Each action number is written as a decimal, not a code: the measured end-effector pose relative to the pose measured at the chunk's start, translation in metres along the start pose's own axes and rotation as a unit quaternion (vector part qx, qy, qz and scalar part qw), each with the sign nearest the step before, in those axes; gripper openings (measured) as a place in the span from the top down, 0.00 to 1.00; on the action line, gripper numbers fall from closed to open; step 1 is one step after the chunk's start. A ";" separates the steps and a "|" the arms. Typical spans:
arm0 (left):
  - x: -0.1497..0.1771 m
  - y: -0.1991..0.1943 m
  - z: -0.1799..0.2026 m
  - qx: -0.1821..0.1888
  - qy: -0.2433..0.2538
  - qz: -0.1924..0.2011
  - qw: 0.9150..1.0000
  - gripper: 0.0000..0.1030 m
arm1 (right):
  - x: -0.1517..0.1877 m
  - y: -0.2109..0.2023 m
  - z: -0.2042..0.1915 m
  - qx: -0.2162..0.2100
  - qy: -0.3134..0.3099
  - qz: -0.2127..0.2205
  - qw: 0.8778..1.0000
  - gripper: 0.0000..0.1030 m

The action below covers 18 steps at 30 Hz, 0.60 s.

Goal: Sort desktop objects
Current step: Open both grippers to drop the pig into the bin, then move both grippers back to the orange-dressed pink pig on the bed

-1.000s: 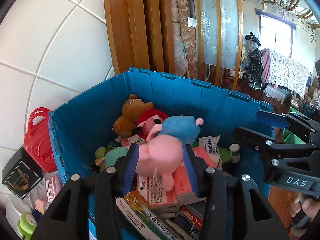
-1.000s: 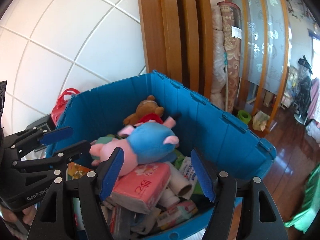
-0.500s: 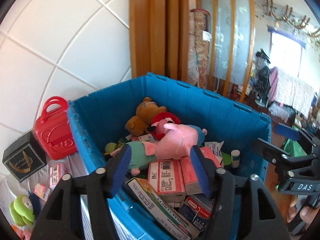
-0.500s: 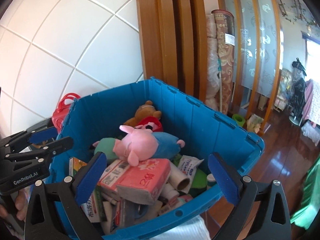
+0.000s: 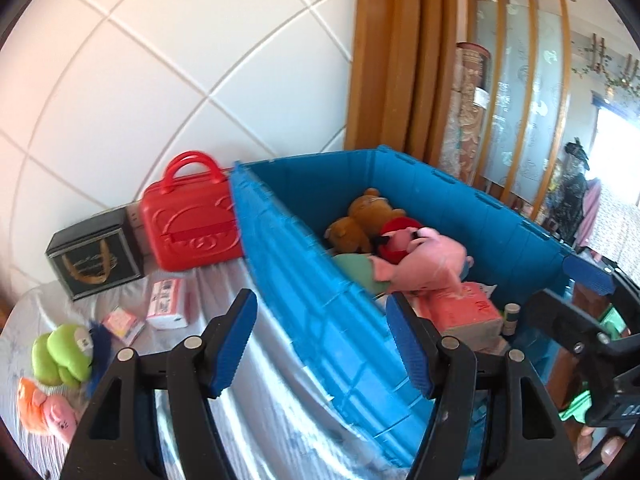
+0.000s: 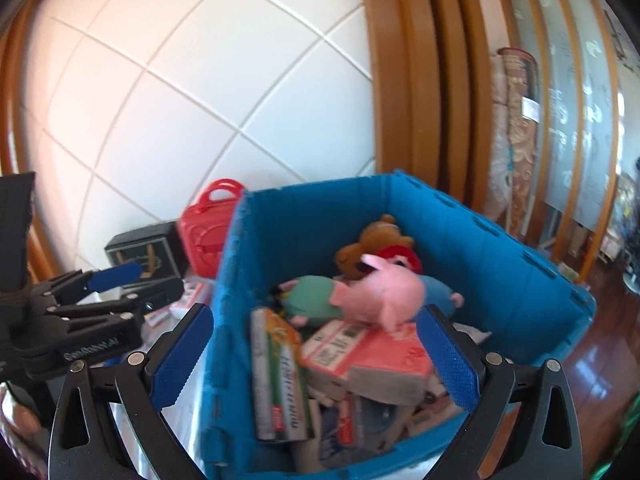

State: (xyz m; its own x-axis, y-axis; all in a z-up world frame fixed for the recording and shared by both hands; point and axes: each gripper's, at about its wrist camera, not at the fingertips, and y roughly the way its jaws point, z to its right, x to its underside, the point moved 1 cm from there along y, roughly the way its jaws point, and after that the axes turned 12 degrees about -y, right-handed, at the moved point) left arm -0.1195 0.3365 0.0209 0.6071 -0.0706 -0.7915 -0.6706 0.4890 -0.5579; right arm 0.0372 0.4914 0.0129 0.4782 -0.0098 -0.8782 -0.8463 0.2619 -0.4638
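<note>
A ribbed blue plastic bin [image 6: 500, 264] sits on the cloth-covered tabletop [image 5: 256, 360]. Inside the bin, a soft pink pig toy [image 6: 384, 290] lies on glossy boxes beside a fuzzy brown bear [image 5: 366, 220]. Left of the bin stands a hard, moulded red case [image 5: 190, 226]. Both the left claw [image 5: 320, 344] and the right claw [image 6: 316, 358] gape wide with nothing between their ridged blue pads.
</note>
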 end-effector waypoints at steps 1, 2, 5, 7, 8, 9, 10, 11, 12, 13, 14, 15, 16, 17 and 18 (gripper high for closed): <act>0.002 -0.003 -0.009 -0.009 -0.007 0.000 1.000 0.36 | -0.002 0.001 -0.008 -0.008 -0.005 0.003 1.000 0.00; 0.005 -0.006 -0.018 -0.021 -0.014 0.001 1.000 0.36 | -0.004 0.002 -0.018 -0.018 -0.013 0.006 1.000 0.00; 0.014 -0.014 -0.045 -0.055 -0.025 0.000 0.998 0.36 | -0.008 0.008 -0.045 -0.054 -0.032 0.013 0.998 0.00; 0.020 -0.019 -0.066 -0.073 -0.039 -0.004 0.997 0.36 | -0.011 0.016 -0.063 -0.076 -0.042 0.013 0.996 0.00; 0.024 -0.023 -0.079 -0.083 -0.048 -0.006 0.995 0.36 | -0.012 0.021 -0.074 -0.088 -0.047 0.011 0.995 0.00; 0.027 -0.027 -0.089 -0.091 -0.055 -0.006 0.994 0.36 | -0.014 0.025 -0.083 -0.097 -0.051 0.009 0.994 0.00; 0.029 -0.031 -0.100 -0.099 -0.061 -0.006 0.993 0.36 | -0.015 0.030 -0.094 -0.107 -0.054 0.005 0.993 0.00; 0.032 -0.036 -0.113 -0.111 -0.068 -0.005 0.991 0.36 | -0.015 0.034 -0.104 -0.115 -0.058 0.002 0.992 0.00; 0.035 -0.040 -0.124 -0.120 -0.074 -0.004 0.990 0.36 | -0.016 0.038 -0.115 -0.123 -0.062 0.000 0.990 0.00; 0.039 -0.046 -0.137 -0.131 -0.078 -0.003 0.988 0.36 | -0.016 0.041 -0.126 -0.130 -0.067 -0.002 0.989 0.00; 0.041 -0.051 -0.148 -0.139 -0.081 -0.003 0.987 0.36 | -0.016 0.044 -0.138 -0.137 -0.073 -0.004 0.988 0.00; 0.044 -0.056 -0.159 -0.146 -0.083 -0.002 0.986 0.36 | -0.017 0.046 -0.150 -0.141 -0.078 -0.005 0.987 0.00; 0.046 -0.062 -0.170 -0.153 -0.083 -0.002 0.985 0.36 | -0.018 0.048 -0.163 -0.147 -0.082 -0.005 0.986 0.00; 0.049 -0.069 -0.183 -0.160 -0.084 0.000 0.984 0.36 | -0.019 0.049 -0.175 -0.154 -0.083 -0.004 0.985 0.00; 0.051 -0.075 -0.194 -0.165 -0.085 0.001 0.983 0.36 | -0.019 0.051 -0.184 -0.160 -0.084 -0.004 0.983 0.00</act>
State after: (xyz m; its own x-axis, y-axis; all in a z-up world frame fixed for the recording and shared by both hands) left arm -0.1211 0.1275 -0.0266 0.6495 0.0904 -0.7549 -0.7564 0.1782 -0.6294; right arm -0.0583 0.3270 -0.0152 0.4941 0.1564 -0.8552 -0.8601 -0.0555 -0.5070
